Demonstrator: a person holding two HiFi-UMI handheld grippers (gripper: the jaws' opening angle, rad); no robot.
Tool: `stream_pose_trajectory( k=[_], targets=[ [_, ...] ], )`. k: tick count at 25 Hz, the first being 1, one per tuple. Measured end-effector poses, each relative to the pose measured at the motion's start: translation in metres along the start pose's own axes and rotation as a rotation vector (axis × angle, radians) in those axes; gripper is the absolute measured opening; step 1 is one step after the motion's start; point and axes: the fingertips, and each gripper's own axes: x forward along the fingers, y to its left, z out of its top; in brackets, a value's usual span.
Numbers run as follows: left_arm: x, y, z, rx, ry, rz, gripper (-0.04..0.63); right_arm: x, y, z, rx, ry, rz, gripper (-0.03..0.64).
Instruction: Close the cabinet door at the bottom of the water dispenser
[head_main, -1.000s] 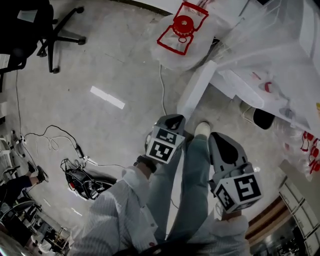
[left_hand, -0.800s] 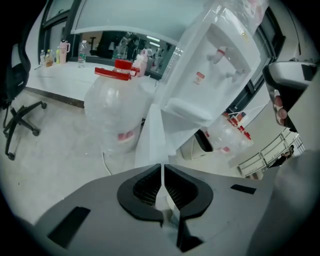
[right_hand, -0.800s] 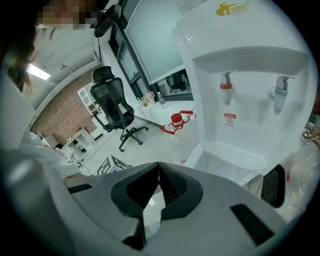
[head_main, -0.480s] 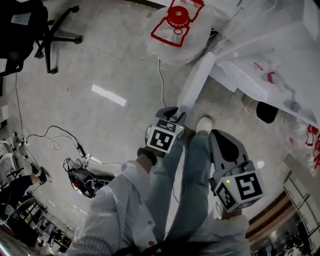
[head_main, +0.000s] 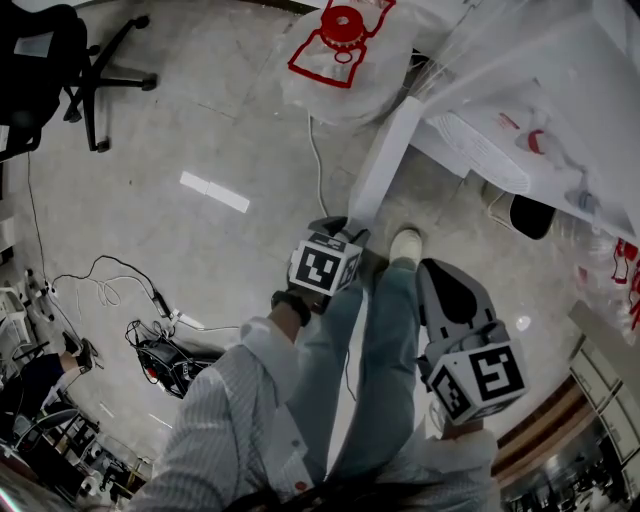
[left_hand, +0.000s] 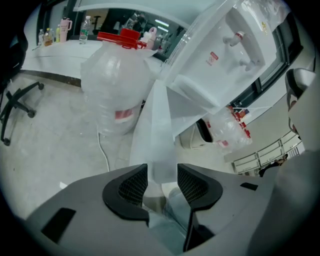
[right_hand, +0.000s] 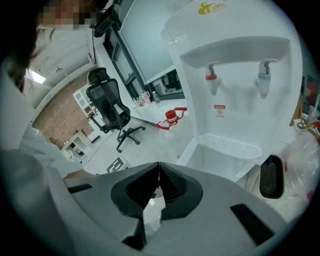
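The white water dispenser (head_main: 520, 90) stands at the upper right, and its bottom cabinet door (head_main: 385, 165) swings out toward me. My left gripper (head_main: 345, 230) is at the door's free edge. In the left gripper view the door (left_hand: 159, 130) runs edge-on between the jaws of the left gripper (left_hand: 162, 172), which are opening, with small gaps at both pads. My right gripper (head_main: 440, 275) hangs by my right leg, apart from the door. In the right gripper view that gripper (right_hand: 159, 172) is shut on nothing, and the dispenser (right_hand: 235, 75) and its open door (right_hand: 192, 150) lie ahead.
A large water bottle with a red cap (head_main: 345, 50), wrapped in plastic, stands left of the dispenser. A white cord (head_main: 318, 165) runs along the floor beside the door. A black bin (head_main: 528, 215) sits right of the dispenser, an office chair (head_main: 60, 60) far left, cables (head_main: 150, 330) lower left.
My left gripper has sunk and moved forward until its tips meet the door's free edge. The right gripper has stayed where it was.
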Motion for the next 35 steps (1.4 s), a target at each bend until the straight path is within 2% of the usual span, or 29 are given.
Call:
stream_pose_trajectory(
  k=[10, 17, 30, 35],
  targets=[
    [0.011, -0.009, -0.008, 0.035, 0.029, 0.014, 0.181, -0.012, -0.003, -0.011, 0.039, -0.009, -0.024, 0.014],
    [0.022, -0.024, -0.008, 0.000, 0.031, 0.030, 0.181, -0.026, -0.018, -0.014, 0.040, -0.019, -0.005, 0.014],
    [0.064, -0.100, -0.003, -0.036, 0.023, 0.081, 0.186, -0.083, -0.095, -0.017, 0.002, -0.050, 0.019, 0.014],
    [0.082, -0.125, 0.003, 0.017, 0.045, 0.084, 0.187, -0.108, -0.123, -0.022, 0.026, -0.099, -0.025, 0.014]
  ],
)
